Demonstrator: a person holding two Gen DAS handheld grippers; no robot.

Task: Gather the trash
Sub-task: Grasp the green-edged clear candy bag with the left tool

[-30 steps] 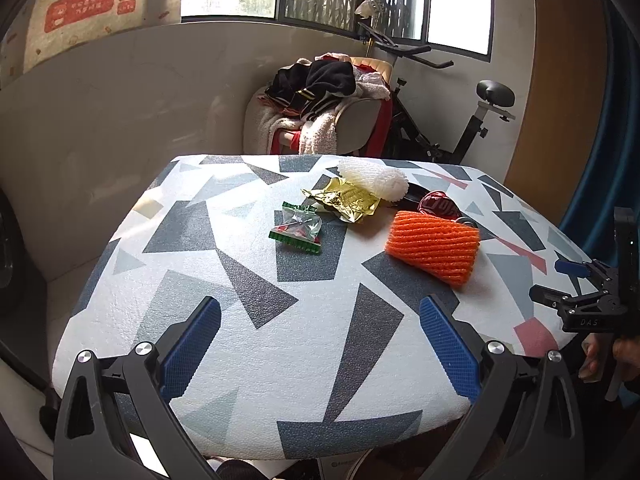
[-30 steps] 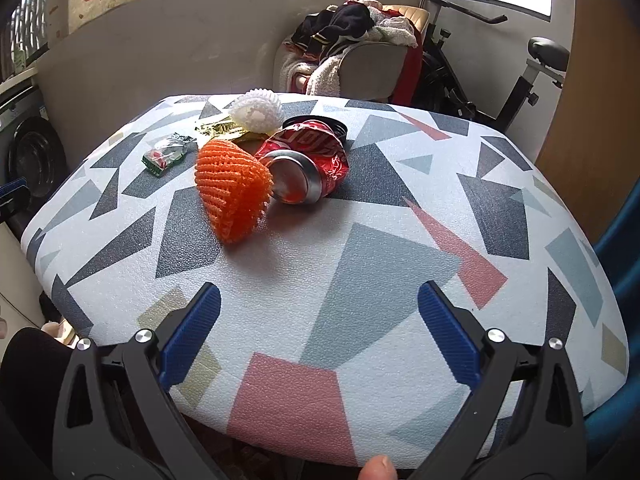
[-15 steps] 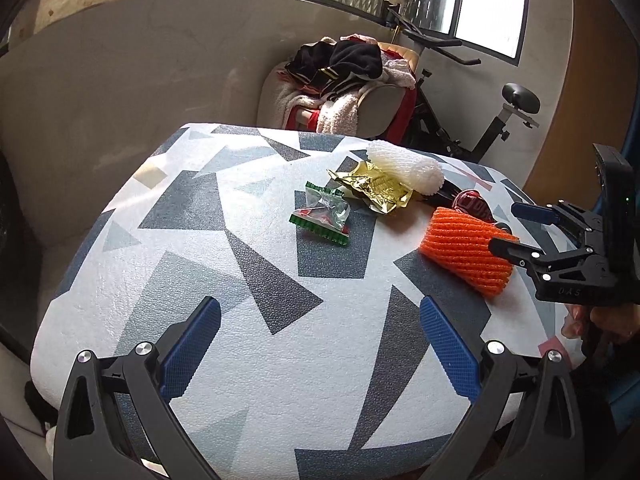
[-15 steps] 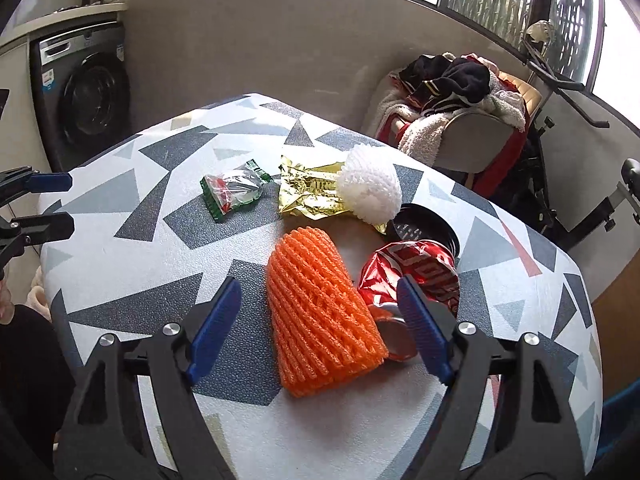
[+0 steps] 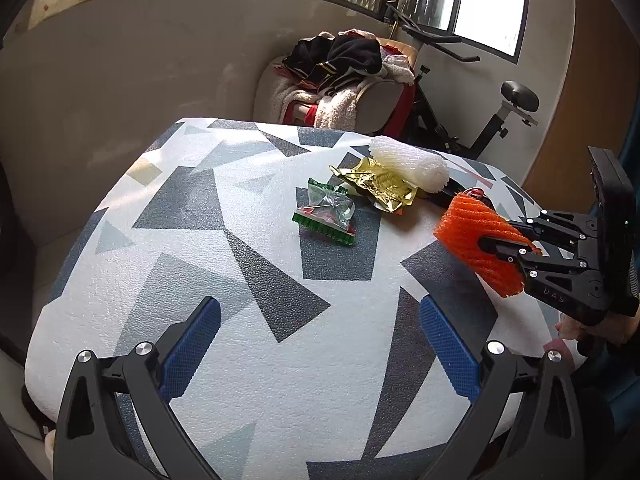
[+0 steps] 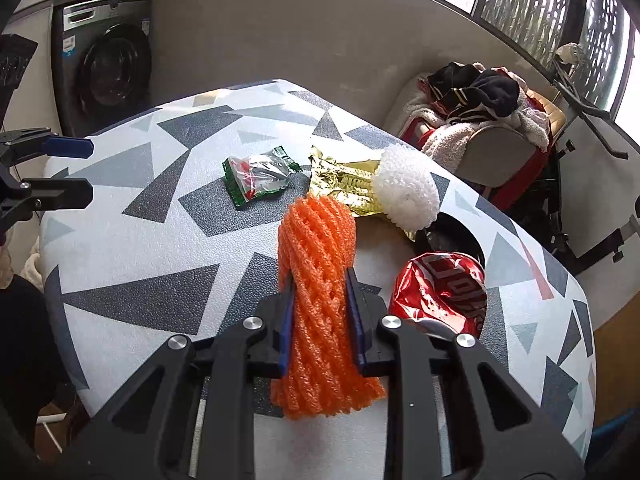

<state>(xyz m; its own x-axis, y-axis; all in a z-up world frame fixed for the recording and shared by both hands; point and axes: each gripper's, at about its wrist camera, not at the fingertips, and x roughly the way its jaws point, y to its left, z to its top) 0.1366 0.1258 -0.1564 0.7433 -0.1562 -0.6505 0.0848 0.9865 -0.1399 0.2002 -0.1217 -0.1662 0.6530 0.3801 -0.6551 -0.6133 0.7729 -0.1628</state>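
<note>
The orange foam net lies on the patterned table, and my right gripper is closing on it, both blue pads pressing its sides and squeezing it narrow. The left wrist view shows that gripper gripping the net at the right. A crushed red can lies just right of it. Farther back are a green candy wrapper, a gold foil wrapper and a white foam net. My left gripper hangs open over the table's near part, with nothing between its fingers.
A black round lid sits behind the can. Beyond the table stand a chair piled with clothes and an exercise bike. A washing machine stands at the far left wall.
My right gripper swung in over the orange net and its wide-open jaws came together on it, squashing it. The left gripper shifted a little over the table and stayed open.
</note>
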